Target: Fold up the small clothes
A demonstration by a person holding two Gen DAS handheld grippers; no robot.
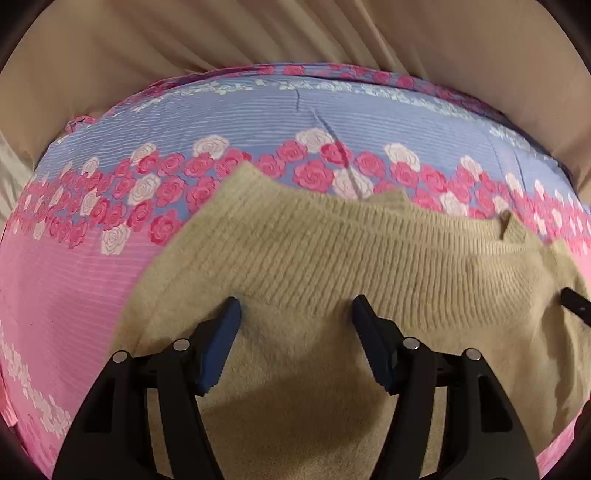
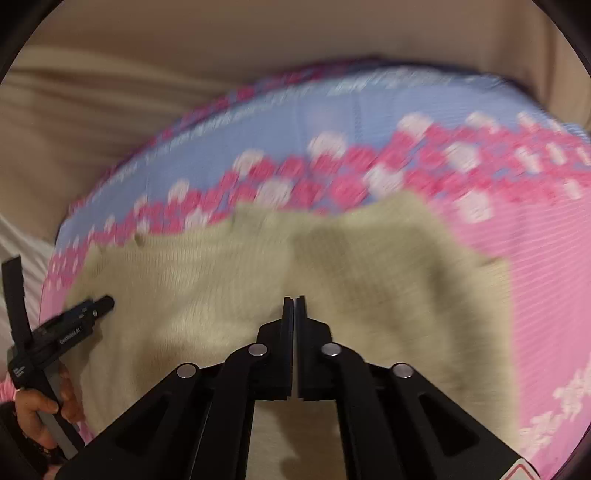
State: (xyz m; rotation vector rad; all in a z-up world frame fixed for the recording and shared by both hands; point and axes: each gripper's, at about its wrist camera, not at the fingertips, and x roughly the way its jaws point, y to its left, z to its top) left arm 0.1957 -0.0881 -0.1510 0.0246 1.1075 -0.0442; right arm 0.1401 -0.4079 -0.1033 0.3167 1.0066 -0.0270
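Observation:
A beige knitted garment [image 1: 314,258] lies spread on a pink and blue rose-print sheet [image 1: 74,288]; its ribbed band runs across the far side. My left gripper [image 1: 295,310] is open just above the garment, with blue pads [image 1: 221,343] wide apart and nothing between them. In the right wrist view the garment [image 2: 369,288] fills the middle, blurred by motion. My right gripper [image 2: 294,301] is shut with its jaws pressed together over the garment, and no cloth shows between them. The left gripper also shows at the left edge of that view [image 2: 99,306], held by a hand.
The rose-print sheet [image 2: 535,295] covers the bed around the garment. Beige draped fabric [image 1: 258,33] rises behind the bed's far edge. The right gripper's tip [image 1: 574,299] pokes in at the right edge of the left wrist view.

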